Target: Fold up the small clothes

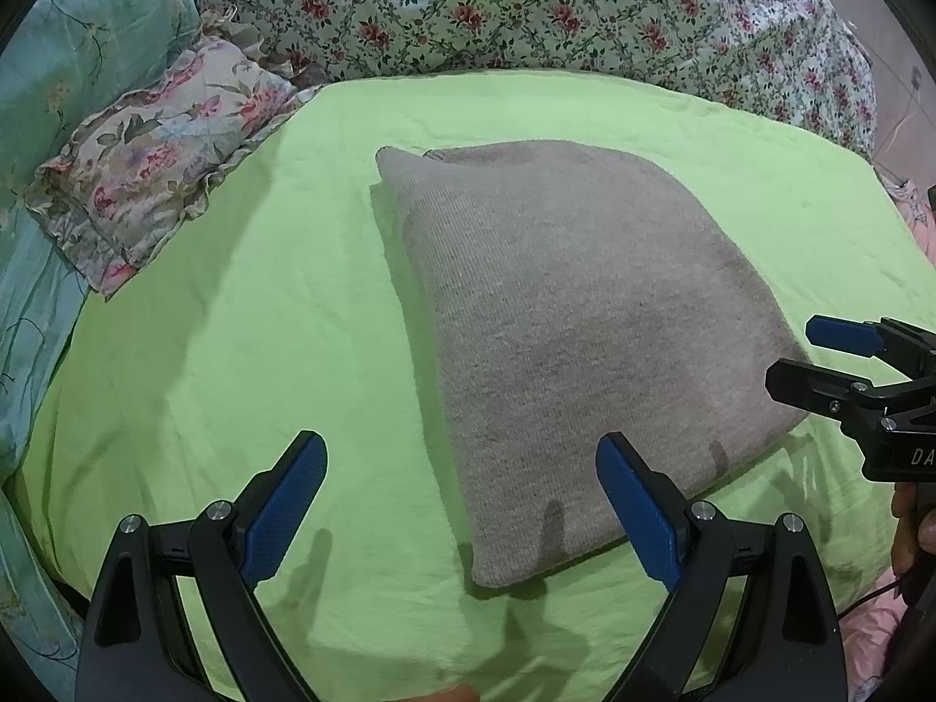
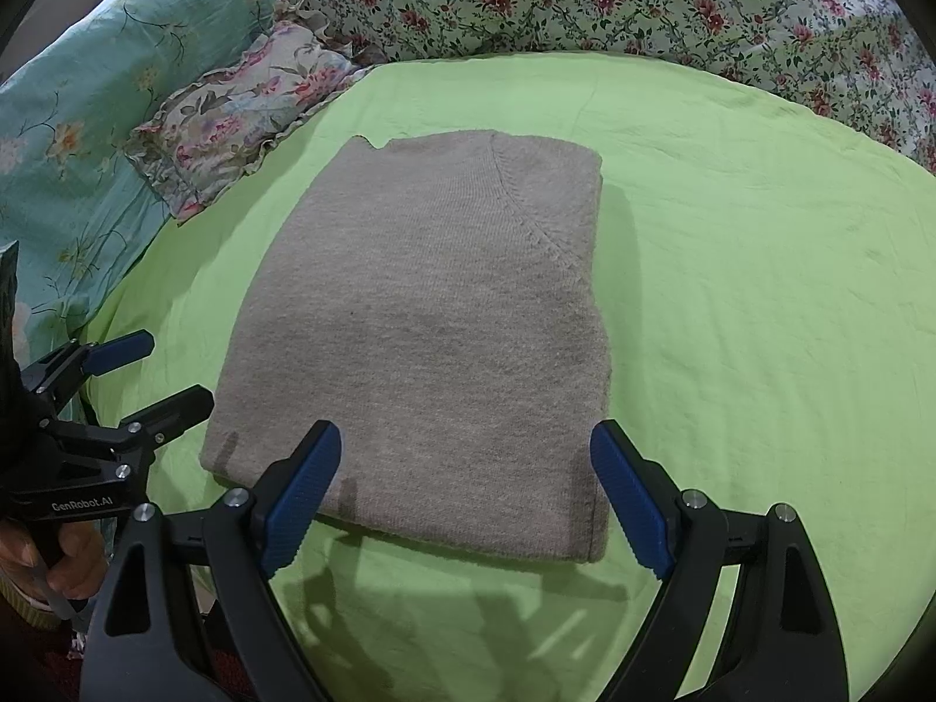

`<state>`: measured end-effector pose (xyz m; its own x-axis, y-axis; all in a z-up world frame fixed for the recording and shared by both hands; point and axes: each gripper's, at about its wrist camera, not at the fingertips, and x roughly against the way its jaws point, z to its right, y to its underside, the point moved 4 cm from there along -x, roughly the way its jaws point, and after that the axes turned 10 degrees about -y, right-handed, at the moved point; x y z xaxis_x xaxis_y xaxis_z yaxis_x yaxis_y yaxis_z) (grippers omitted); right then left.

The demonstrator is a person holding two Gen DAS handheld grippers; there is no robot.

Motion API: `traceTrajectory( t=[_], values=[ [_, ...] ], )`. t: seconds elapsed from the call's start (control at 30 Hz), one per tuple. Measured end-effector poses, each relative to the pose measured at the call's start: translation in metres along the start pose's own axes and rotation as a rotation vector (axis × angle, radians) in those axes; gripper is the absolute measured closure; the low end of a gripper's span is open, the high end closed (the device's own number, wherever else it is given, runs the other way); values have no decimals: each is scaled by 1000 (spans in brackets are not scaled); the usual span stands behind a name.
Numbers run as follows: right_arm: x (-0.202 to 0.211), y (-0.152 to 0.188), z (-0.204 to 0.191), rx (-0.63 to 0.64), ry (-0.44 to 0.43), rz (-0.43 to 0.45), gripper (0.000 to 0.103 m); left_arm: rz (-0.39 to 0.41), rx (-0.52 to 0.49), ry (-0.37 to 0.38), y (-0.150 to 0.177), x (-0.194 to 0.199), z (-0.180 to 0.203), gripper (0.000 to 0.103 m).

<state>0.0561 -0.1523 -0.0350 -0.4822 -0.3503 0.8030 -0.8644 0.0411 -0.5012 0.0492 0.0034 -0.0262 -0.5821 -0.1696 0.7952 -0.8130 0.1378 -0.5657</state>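
From the left wrist camera, the grey knit sweater (image 1: 573, 339) was lying folded into a neat rectangle on the green sheet (image 1: 234, 322), and I'll use that sweater as the reference for everything. The left gripper (image 1: 462, 503) hung over the sweater's near-left corner with its blue-padded fingers (image 1: 286, 503) spread wide, nothing between them, one pad over bare sheet and the other over the knit edge. The right gripper (image 1: 819, 362) poked in at the sweater's right edge, jaws parted and holding nothing. A frilly floral pillow (image 1: 158, 158) sat off to the sweater's far left, and a flowered quilt (image 1: 526, 6) was bunched up beyond its far edge. Switching to the right wrist camera, the sweater (image 2: 421, 327) filled the middle, raglan seam showing toward its far right corner. The right gripper (image 2: 465, 491) hovered over the sweater's near edge, fingers (image 2: 304, 491) wide apart and empty. The left gripper (image 2: 152, 374) sat just off the near-left corner, also spread, with the pillow (image 2: 234, 123) beyond the far-left corner
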Motion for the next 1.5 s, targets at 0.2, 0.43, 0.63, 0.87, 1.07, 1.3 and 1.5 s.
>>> traceTrajectory(
  t=[0.2,0.43,0.63,0.87,1.07,1.3,1.5],
  values=[
    [0,0,1,1,0,-1,16,1,-1,2,0,0,0,9],
    [2,-1,-1,0,0,4,16,3,-1,0,0,2,1,9],
    [3,0,-2,0,0,5,16,6,-2,3,0,3,2,9],
    [3,1,-3,0,1,7,16,9,-5,2,0,4,2,9],
    [4,1,-6,1,0,9,15,11,-6,0,-1,5,2,9],
    [4,0,-4,3,-1,9,15,11,-5,1,-1,6,2,9],
    [4,0,-5,3,-1,9,15,14,-7,-1,-2,6,3,9]
  ],
)
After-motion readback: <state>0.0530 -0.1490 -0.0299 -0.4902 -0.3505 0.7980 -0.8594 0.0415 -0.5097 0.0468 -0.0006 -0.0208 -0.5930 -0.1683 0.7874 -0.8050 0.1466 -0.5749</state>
